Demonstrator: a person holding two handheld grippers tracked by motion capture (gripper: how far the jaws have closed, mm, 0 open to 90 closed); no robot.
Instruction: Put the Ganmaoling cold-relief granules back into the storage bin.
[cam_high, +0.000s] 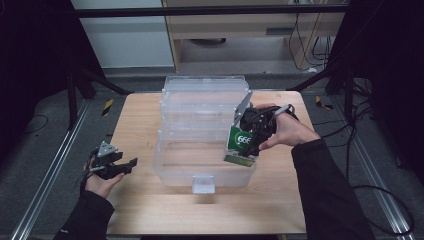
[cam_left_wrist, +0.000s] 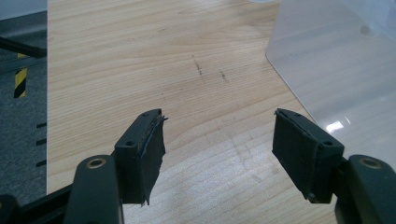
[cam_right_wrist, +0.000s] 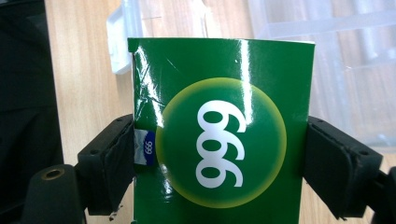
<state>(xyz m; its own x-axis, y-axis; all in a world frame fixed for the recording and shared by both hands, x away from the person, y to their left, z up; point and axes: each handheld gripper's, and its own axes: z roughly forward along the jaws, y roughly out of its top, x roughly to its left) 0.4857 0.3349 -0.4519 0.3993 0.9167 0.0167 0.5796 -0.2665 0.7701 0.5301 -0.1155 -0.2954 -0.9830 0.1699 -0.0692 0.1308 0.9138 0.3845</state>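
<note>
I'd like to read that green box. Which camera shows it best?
The right gripper view: the green box is close up between the right gripper's jaws, its "999" logo large. The high view shows the box small, held at the clear bin's right edge. The left gripper view looks at the table and bin.

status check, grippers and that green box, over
Right gripper shut on green box, held over the clear bin's right rim. Left gripper open, empty, above the table. Nothing in the way.
</note>
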